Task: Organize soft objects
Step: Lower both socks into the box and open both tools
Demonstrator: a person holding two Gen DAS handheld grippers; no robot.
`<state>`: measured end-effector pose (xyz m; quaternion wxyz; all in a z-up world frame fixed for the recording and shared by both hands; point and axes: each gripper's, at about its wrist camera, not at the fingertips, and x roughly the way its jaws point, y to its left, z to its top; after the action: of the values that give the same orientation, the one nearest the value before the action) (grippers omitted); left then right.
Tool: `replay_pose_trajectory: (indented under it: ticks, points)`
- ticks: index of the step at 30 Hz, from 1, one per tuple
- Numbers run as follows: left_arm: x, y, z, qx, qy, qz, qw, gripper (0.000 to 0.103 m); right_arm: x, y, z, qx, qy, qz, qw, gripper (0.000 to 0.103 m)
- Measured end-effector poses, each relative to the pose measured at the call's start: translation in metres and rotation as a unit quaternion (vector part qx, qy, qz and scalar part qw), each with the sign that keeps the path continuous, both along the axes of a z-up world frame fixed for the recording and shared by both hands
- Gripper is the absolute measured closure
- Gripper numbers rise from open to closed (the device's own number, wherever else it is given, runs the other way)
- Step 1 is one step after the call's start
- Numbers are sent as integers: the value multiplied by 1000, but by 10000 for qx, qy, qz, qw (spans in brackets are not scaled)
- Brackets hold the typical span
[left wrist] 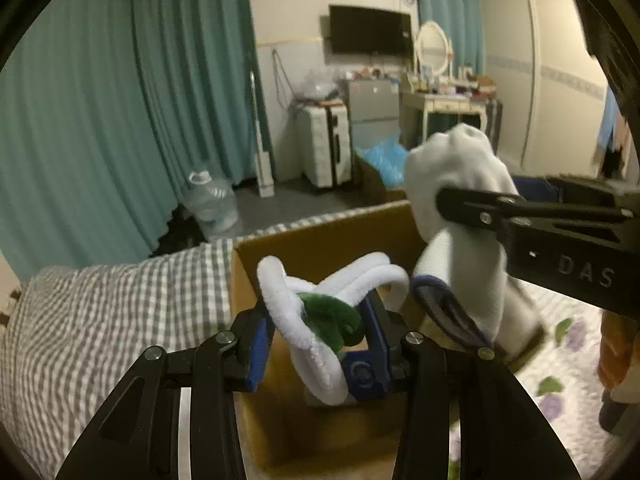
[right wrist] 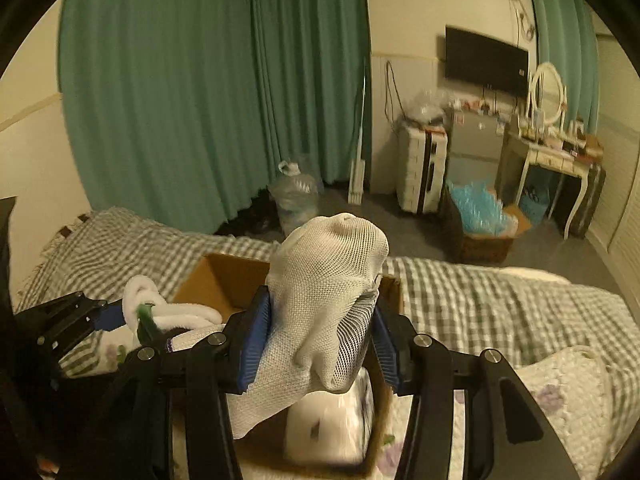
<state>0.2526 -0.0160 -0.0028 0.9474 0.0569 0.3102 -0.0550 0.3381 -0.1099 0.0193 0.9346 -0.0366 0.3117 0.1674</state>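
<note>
Two tools work above one open cardboard box point(left wrist: 320, 240), which sits on a bed covered by a grey-and-white checked blanket point(left wrist: 100, 312); every place below is given relative to that box. Beyond the box and across the dark floor hang long teal curtains point(left wrist: 120, 100), and further along the wall behind it stand a white suitcase point(left wrist: 324, 144), a dressing table with an oval mirror point(left wrist: 432, 46) and a wall-mounted television point(left wrist: 370, 30). On the floor beyond the box, near the curtains, lies a clear water jug point(left wrist: 210, 200). Inside the box, low against its near wall, rests a blurred white soft item point(right wrist: 332, 424). Over the right part of the box, the right tool point(right wrist: 320, 336) is clamped on a white mesh sock point(right wrist: 324, 300), whose toe end stands up above the blue pads point(right wrist: 252, 344) while the rest droops towards the box's inside. Over the box's left part, the left tool point(left wrist: 316, 340) is clamped on a bundle of white fuzzy loops point(left wrist: 316, 344) wrapped round a small green plush piece point(left wrist: 332, 316), held just above the opening. Beside this bundle, at the box's right rim, a dark blue band point(left wrist: 432, 284) shows under the sock.
</note>
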Motion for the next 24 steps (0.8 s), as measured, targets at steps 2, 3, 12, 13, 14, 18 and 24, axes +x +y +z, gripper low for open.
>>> replay_pose_trajectory:
  ticks: [2, 3, 12, 13, 14, 18, 24]
  points:
    - [12, -1, -11, 95, 75, -29, 9999, 61, 16, 6, -12, -87, 82, -3, 9999, 56]
    - [19, 0, -17, 113, 138, -40, 9998, 57, 22, 8, -15, -119, 107, 2, 9999, 56]
    - [27, 5, -31, -108, 372, -83, 9992, 19, 39, 9, -29, -56, 309, 135, 9994, 42]
    - [23, 3, -29, -82, 327, -34, 9994, 18, 37, 8, -26, -42, 268, 129, 9995, 29]
    - [18, 0, -25, -23, 220, 27, 9998, 18, 32, 4, -19, -2, 176, 86, 9998, 17]
    - [-3, 0, -4, 35, -71, 106, 9999, 18, 7, -7, 13, 4, -102, -30, 9999, 14]
    - [-64, 4, 54, 64, -695, 222, 9973, 11, -62, -33, 76, -27, -654, -186, 9977, 8]
